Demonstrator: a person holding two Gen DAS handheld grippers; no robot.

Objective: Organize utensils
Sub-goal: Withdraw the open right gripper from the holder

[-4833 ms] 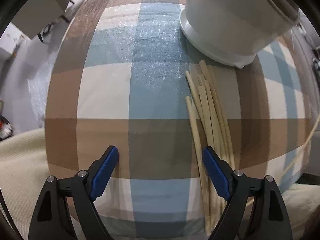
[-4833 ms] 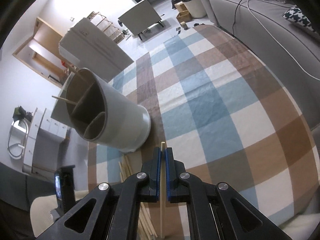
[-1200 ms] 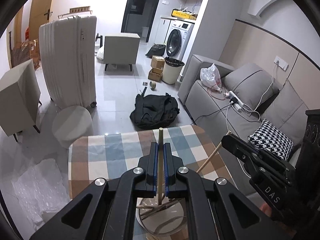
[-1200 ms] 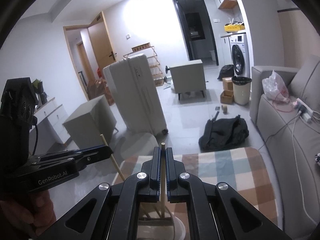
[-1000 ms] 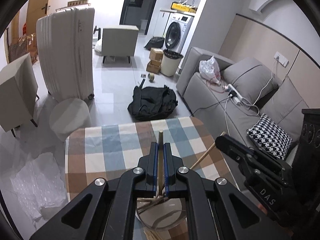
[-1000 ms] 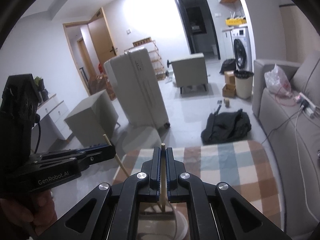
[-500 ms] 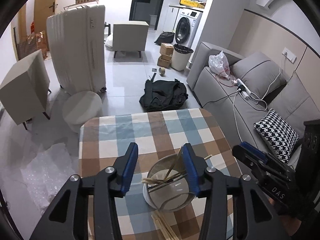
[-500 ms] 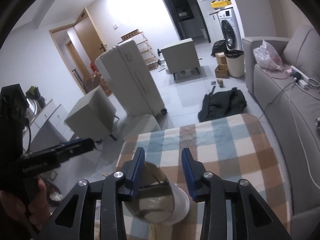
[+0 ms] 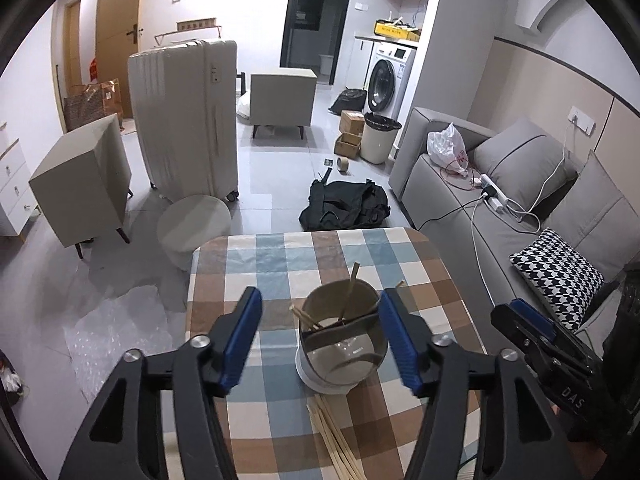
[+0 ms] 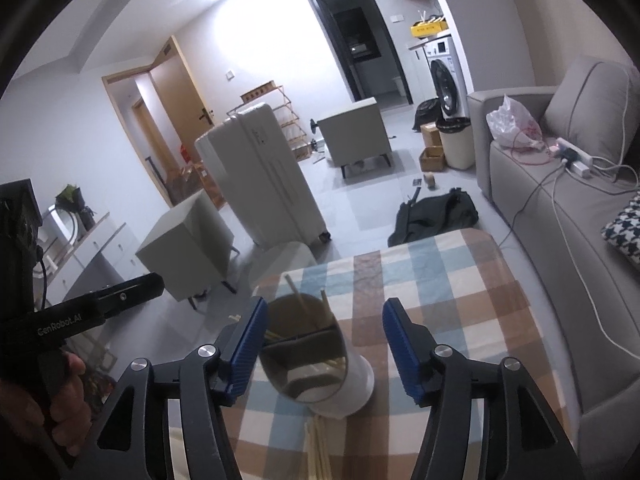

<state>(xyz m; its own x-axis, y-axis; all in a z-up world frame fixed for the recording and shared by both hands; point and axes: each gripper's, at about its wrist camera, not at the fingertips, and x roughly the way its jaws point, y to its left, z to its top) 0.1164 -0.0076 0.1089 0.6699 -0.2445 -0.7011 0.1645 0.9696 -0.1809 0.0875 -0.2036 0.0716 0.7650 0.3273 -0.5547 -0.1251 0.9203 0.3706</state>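
- One utensil holder [image 9: 340, 340], frame centre.
- Three chopsticks [image 9: 347, 298] standing inside it.
- One loose chopstick bundle [image 9: 336, 436], lower centre; number unclear.
- Two grippers: left gripper [image 9: 324, 340], right gripper [image 10: 326, 348].

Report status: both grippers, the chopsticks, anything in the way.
Left gripper and right gripper: jaws just opened, nothing between the pads. Several chopsticks stand in the holder; loose bundle lies on the checked tablecloth. Nothing in the way.

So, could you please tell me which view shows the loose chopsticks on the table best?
The left wrist view: the chopsticks fan out on the tablecloth just in front of the holder, with separate sticks visible. The right wrist view shows only a short, blurred bundle below the holder, cut off at the frame's bottom.
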